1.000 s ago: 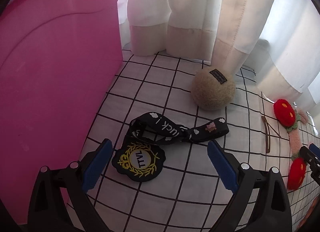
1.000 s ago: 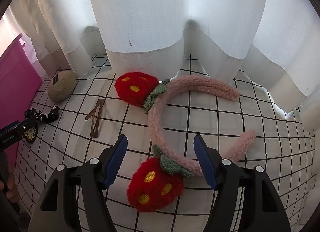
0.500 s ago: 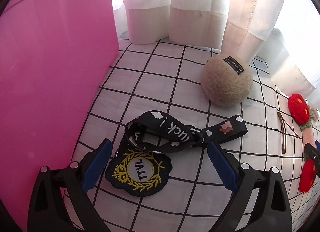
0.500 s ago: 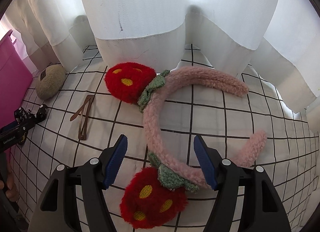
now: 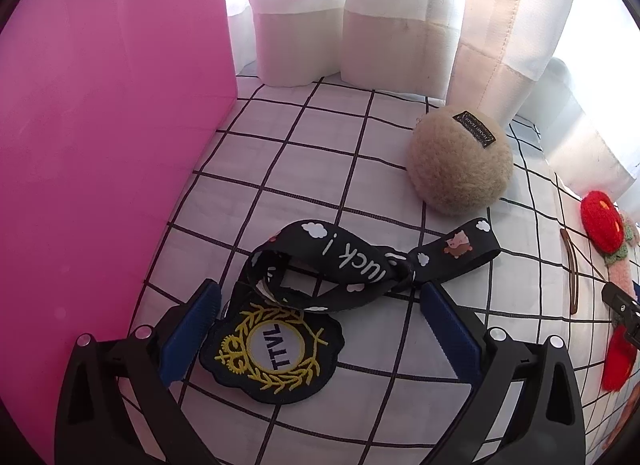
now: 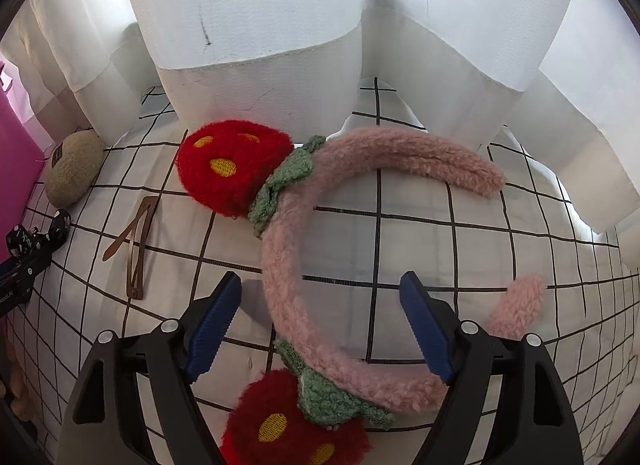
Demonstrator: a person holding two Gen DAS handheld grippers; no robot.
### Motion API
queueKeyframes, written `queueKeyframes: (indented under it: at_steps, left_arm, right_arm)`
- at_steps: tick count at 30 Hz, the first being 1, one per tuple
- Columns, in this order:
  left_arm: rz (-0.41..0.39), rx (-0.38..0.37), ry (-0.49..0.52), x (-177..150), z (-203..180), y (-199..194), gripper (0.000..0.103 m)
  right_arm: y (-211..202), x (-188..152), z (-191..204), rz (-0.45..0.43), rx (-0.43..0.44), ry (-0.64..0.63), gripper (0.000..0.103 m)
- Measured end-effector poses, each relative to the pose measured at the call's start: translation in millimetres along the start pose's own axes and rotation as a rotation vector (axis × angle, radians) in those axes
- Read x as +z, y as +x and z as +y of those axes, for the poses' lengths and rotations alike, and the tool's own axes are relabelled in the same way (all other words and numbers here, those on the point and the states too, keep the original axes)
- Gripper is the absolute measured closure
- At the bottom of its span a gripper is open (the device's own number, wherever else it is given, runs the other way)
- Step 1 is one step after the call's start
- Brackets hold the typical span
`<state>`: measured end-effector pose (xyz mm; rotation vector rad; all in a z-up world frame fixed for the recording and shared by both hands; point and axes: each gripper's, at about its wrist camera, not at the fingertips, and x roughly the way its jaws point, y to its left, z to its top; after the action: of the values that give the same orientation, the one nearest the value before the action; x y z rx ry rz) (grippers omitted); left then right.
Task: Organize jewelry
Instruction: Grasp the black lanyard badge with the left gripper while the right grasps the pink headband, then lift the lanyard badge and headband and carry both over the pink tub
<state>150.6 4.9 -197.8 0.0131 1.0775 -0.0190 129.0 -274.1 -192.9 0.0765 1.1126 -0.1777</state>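
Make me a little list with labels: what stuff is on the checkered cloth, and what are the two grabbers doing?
surface: checkered cloth
backdrop: white curtain
left side: pink box
left gripper: open, over the black lanyard and its TTVL badge
right gripper: open, jaws just widened, straddling the pink headband without pinching it
headband trim: two red strawberries
between them: brown hair clip, beige fuzzy ball

Daylight comes through the white curtain (image 6: pixel 256 17) ahead of my fingers (image 6: pixel 216 321), blowing out its upper folds. Soft, short shadows. Both views sharp at centre; fisheye bends grid lines, corners vignette black.
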Motion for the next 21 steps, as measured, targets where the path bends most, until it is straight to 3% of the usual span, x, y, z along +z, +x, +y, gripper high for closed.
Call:
queueKeyframes:
  at_steps: [6,8,10,15,17,18,19,20,21]
  left_arm:
    - [0.003,-0.001,-0.004,-3,3,-1,0.006]
    - [0.008,-0.001,-0.004,-2,0,-3,0.009]
    - [0.009,-0.006,0.002,-2,-2,-6,0.015]
    - [0.006,-0.014,0.005,-3,-5,-12,0.029]
    - [0.000,-0.016,0.008,-4,-5,-15,0.047]
    - [0.003,-0.019,0.015,-4,-6,-16,0.049]
    - [0.001,-0.023,0.022,-4,-7,-18,0.061]
    - [0.000,-0.028,0.031,-4,-8,-20,0.080]
    - [0.004,-0.033,0.037,-4,-10,-21,0.087]
  right_arm:
    - [-5,-4,-3,-0.014,0.007,-0.012,0.024]
    - [-6,-11,2,-0.017,0.015,-0.023,0.030]
    - [-9,-15,8,-0.024,0.024,-0.052,0.050]
    - [-12,-17,20,-0.026,0.026,-0.080,0.082]
    - [-12,-18,23,-0.020,0.028,-0.084,0.089]
    - [-13,-18,24,-0.020,0.033,-0.090,0.091]
    - [-13,-20,26,-0.020,0.033,-0.096,0.091]
    - [-11,-22,31,-0.019,0.034,-0.100,0.091]
    - [-11,-24,32,-0.019,0.037,-0.099,0.092]
